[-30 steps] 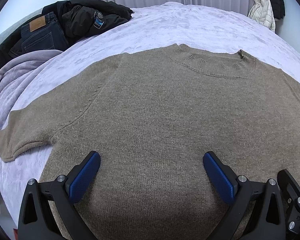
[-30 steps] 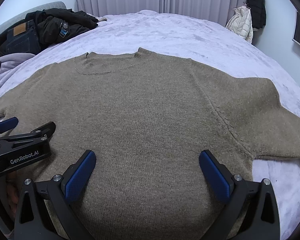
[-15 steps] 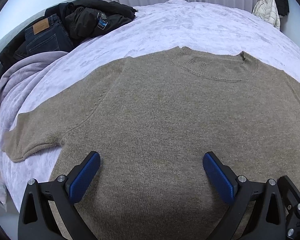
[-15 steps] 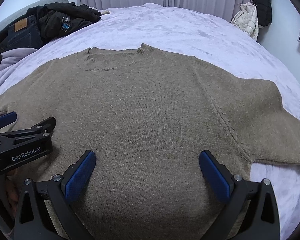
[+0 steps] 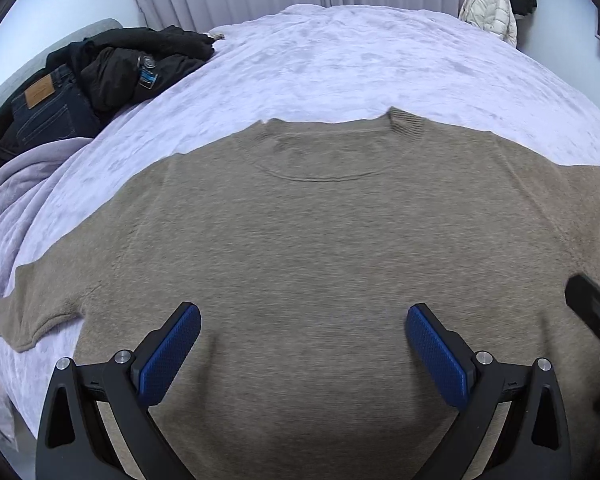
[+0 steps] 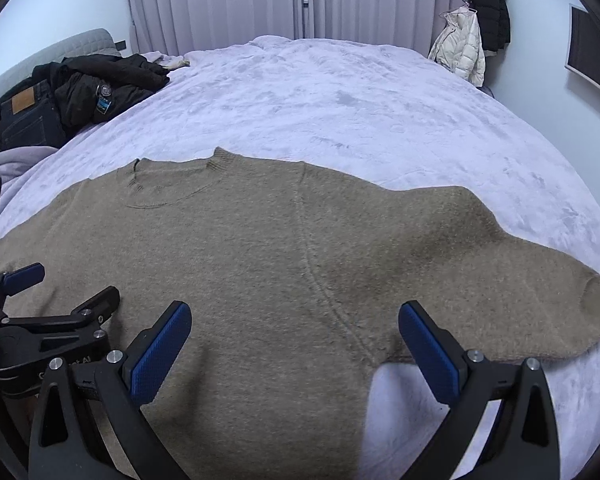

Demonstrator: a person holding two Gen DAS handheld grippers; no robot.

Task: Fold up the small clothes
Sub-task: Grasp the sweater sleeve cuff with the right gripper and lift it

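Left wrist view: a tan knitted sweater (image 5: pixel 320 240) lies flat and face up on a bed (image 5: pixel 360 68) with a pale lilac cover, its collar pointing away from the camera.
Left tongs: the left tongs (image 5: pixel 303 354) hang over the sweater's lower body, spread wide, pinching nothing.
Sleeve: the left sleeve (image 5: pixel 40 300) stretches straight out from the sweater.
Beyond the sweater: dark jeans (image 5: pixel 40 116) and a black jacket (image 5: pixel 136 64) are heaped at the bed's far left corner.
Right wrist view: the right tongs (image 6: pixel 295 350) hover above the sweater's right side seam, also spread wide and empty.
Right sleeve: it (image 6: pixel 520 280) lies out flat on the bed.
Progress: the sweater looks smoothed and laid out, but no fold shows yet; sleeves and body all remain to be folded.
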